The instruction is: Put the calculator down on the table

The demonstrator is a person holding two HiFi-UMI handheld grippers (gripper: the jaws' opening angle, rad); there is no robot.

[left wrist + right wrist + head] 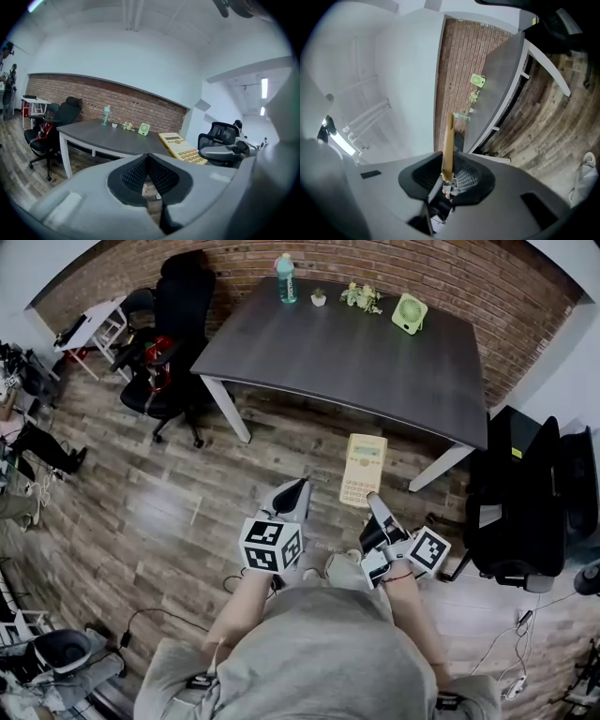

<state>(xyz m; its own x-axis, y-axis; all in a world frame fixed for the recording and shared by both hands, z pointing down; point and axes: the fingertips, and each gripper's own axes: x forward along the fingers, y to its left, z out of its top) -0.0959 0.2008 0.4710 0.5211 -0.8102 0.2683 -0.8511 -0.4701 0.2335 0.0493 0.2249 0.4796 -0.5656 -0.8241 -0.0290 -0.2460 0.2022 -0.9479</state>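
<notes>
Fingers (pixel 465 179) of the right gripper (pixel 378 509) pinch the lower end of the yellow calculator (pixel 363 469), which appears edge-on between the ribbed pads in the right gripper view. Calculator held key-face up above the wooden floor (pixel 169 512), just short of the near edge of the dark table (pixel 356 362) and not touching it. Left gripper (pixel 292 491): fingers closed together, tips meeting, nothing between them; positioned beside the right gripper, apart from the calculator.
</notes>
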